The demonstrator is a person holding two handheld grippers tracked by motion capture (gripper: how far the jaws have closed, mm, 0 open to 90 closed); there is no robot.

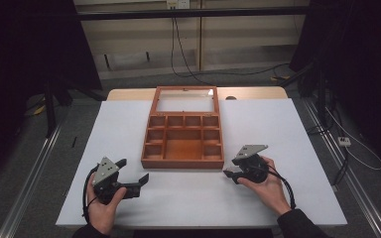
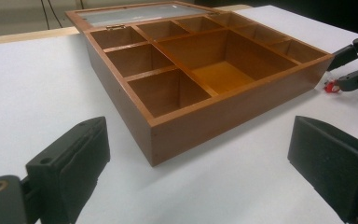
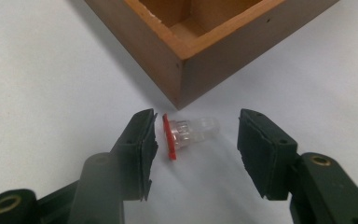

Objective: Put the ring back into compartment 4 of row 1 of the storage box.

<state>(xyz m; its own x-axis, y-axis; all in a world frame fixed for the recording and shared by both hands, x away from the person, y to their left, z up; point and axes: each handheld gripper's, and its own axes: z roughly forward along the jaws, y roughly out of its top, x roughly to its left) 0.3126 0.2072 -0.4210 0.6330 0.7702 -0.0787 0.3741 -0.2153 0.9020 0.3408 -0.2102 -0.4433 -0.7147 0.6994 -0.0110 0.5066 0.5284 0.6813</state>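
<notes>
Because the small clear plastic piece with a red end cap (image 3: pixel 186 134) lies on its side on the smooth white counter (image 1: pixel 278 129), it could roll or skid when you close on it. Your right gripper (image 3: pixel 193 140) has its jaws spread around the piece. One jaw sits almost against the red cap, whether touching or not I cannot tell, and the other stands well clear of the clear end. If you close from this lopsided position, the nearer jaw is likely to push the piece sideways before the far jaw meets it. The piece may then twist, pop out, or slide against the near right corner of the wooden compartment box (image 1: pixel 182 141), which sits just beyond it. A light, slippery part like this may also squirt free under a hard squeeze.

At this moment the right jaws hold nothing; the piece rests on the counter between them, just off that box corner.

Your left gripper (image 1: pixel 131 173) hovers off the box's near left corner, jaws wide open and empty, touching nothing. The box stands with its glass lid (image 1: pixel 185 100) laid back and all compartments empty, so nothing blocks a placement.
</notes>
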